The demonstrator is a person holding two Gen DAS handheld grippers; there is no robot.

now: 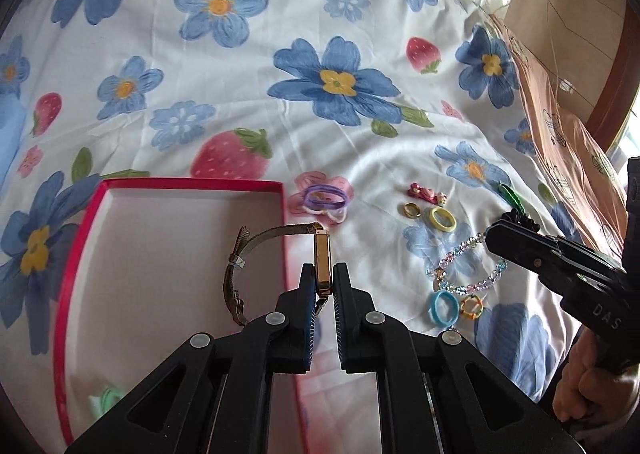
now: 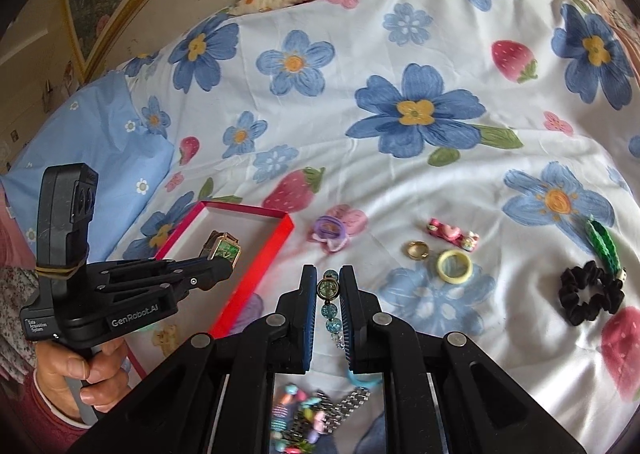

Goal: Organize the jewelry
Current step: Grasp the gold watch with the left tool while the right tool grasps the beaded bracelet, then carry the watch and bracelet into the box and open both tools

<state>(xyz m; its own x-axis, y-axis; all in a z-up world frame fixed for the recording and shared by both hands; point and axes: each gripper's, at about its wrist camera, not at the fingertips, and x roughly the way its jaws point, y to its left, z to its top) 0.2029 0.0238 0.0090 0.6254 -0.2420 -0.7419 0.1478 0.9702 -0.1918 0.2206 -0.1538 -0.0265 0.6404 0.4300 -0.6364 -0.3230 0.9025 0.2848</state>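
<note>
Black tongs of the left gripper fill the lower frame, closed on the gold case of a wristwatch over the red box's right wall. Judging by this, the watch is being boxed; next comes lowering and releasing. At right, the right gripper pinches a beaded bracelet above the floral sheet.
</note>
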